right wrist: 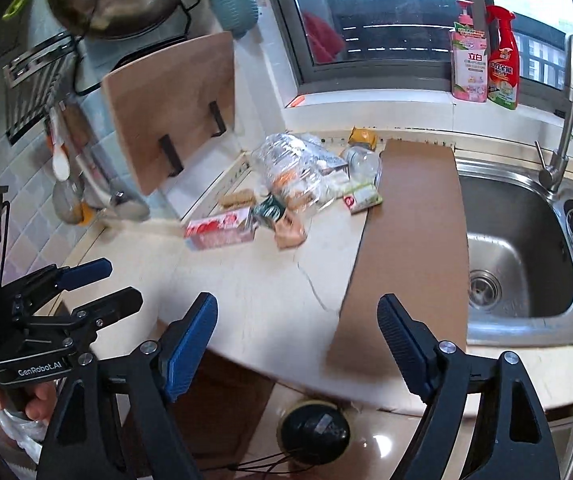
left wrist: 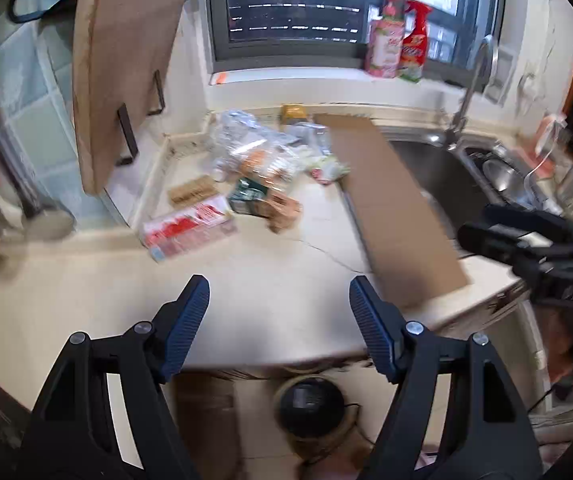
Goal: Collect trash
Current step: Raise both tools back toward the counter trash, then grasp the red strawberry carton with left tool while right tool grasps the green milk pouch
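A heap of trash lies at the back of the pale counter (left wrist: 270, 280): crumpled clear plastic (left wrist: 246, 144) (right wrist: 290, 164), a red-and-white carton (left wrist: 188, 226) (right wrist: 222, 228), a dark green packet (left wrist: 248, 196) (right wrist: 270, 210) and a brown wrapper (left wrist: 284, 210) (right wrist: 290, 234). A long cardboard sheet (left wrist: 390, 208) (right wrist: 410, 240) rests beside the heap, partly over the sink. My left gripper (left wrist: 279, 282) hangs open above the counter's front, nothing between its fingers; in the right wrist view it shows at the left (right wrist: 98, 284). My right gripper (right wrist: 296, 300) is open and empty too, over the counter edge and the cardboard's near end.
A wooden cutting board (left wrist: 122, 76) stands in a rack at the left wall. The steel sink (right wrist: 526, 332) and tap (right wrist: 562, 132) are on the right, two spray bottles (right wrist: 482, 60) on the sill. A round black object (right wrist: 312, 434) sits on the floor below the counter.
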### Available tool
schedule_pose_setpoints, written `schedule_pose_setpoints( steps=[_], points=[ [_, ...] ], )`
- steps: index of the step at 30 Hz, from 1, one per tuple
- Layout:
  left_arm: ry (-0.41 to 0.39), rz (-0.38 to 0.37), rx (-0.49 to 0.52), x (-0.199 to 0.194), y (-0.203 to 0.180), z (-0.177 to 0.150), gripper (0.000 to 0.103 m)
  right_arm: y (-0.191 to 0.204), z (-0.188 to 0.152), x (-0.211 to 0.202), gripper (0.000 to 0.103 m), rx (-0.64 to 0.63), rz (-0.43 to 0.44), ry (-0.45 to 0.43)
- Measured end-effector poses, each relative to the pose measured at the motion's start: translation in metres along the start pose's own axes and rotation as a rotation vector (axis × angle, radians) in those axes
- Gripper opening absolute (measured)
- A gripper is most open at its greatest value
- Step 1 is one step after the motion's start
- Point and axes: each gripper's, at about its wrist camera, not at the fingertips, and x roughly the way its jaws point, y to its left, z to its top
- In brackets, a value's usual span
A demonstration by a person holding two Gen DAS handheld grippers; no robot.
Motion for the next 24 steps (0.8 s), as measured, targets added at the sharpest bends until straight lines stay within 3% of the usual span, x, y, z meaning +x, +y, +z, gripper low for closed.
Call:
schedule_pose_setpoints(
  steps=[7, 12, 19, 24],
  points=[
    [0.033, 0.052, 0.083, 0.071, 0.048, 0.018, 0.070, 0.001, 0.052, 0.084, 0.084, 0.013, 0.020, 0.063],
    [0.028, 0.078, 0.114, 0.109, 0.062, 0.021, 0.070, 0.004, 0.079, 0.158, 0.084, -0.019, 0.027, 0.123],
    [0.041, 0.105, 0.070, 0.147, 0.078, 0.025, 0.070, 0.017, 0.099, 0.280, 0.084, -0.135, 0.043, 0.232],
    [0.037, 0.142, 0.019, 0.161, 0.094, 0.017, 0.070, 0.028, 0.096, 0.338, 0.083, -0.215, 0.063, 0.284]
  ],
)
